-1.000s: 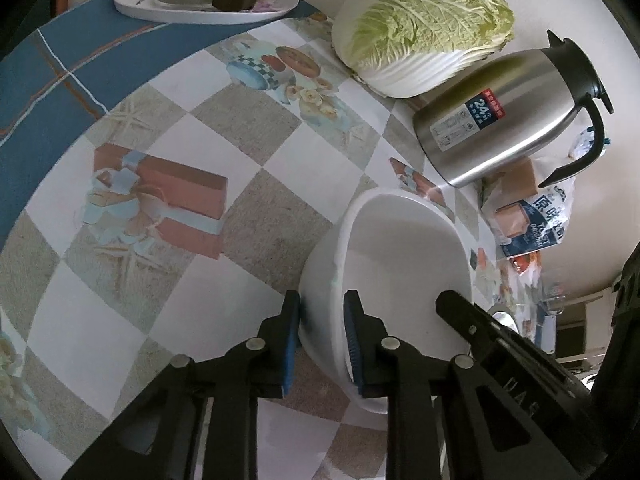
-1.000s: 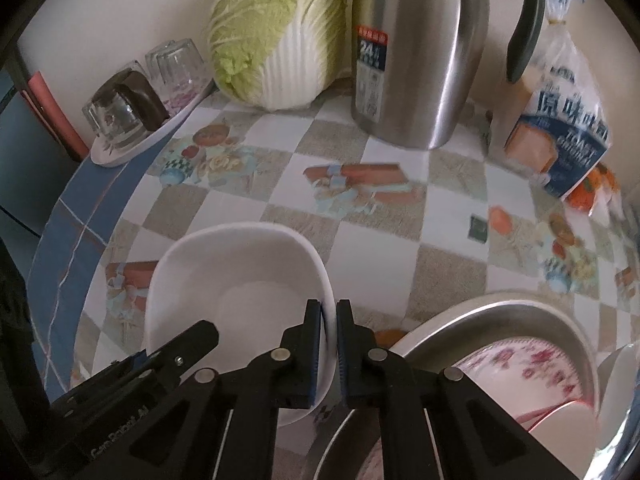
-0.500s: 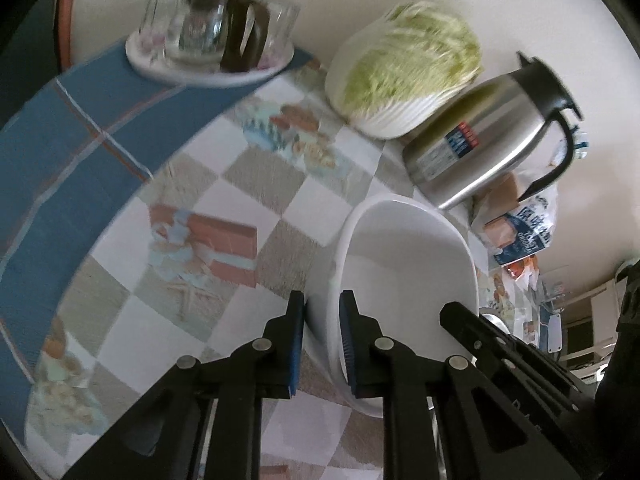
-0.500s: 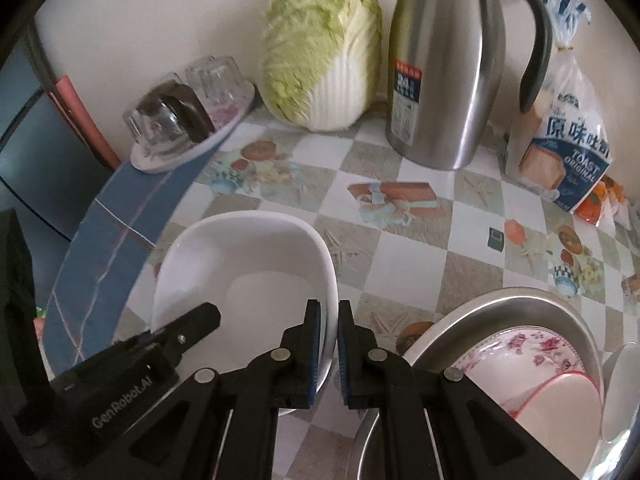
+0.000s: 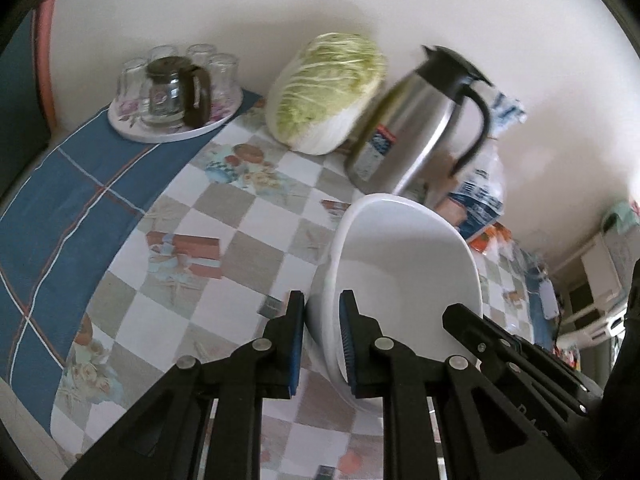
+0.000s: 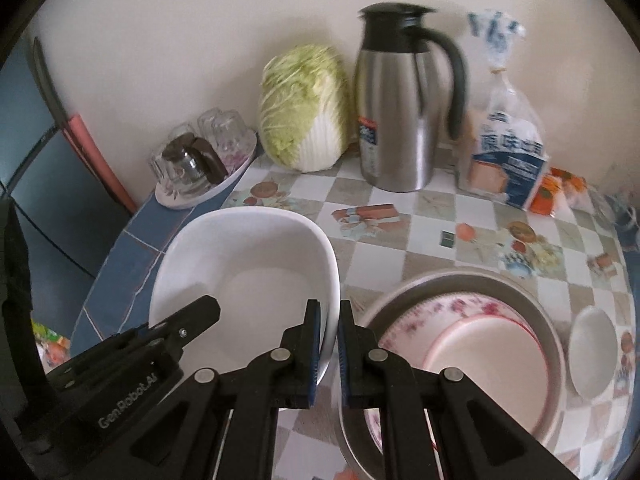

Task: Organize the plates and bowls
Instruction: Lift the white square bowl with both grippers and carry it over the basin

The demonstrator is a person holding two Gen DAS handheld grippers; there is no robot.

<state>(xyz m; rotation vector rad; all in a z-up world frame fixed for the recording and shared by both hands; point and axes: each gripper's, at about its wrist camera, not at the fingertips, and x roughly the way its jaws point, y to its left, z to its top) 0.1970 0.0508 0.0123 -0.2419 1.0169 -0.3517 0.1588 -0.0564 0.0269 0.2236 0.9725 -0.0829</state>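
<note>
Right wrist: both claws (image 6: 329, 344) (image 5: 321, 340) clamped on white bowl (image 6: 256, 264) rim.

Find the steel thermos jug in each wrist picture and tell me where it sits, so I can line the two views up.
Left wrist: the steel jug is upper right of centre, leaning, just beyond the far rim of the white bowl.
Right wrist: the steel jug stands upright at top centre against the wall.
Shared landmark: the cabbage lies right beside the jug, on its left in both pictures.
</note>
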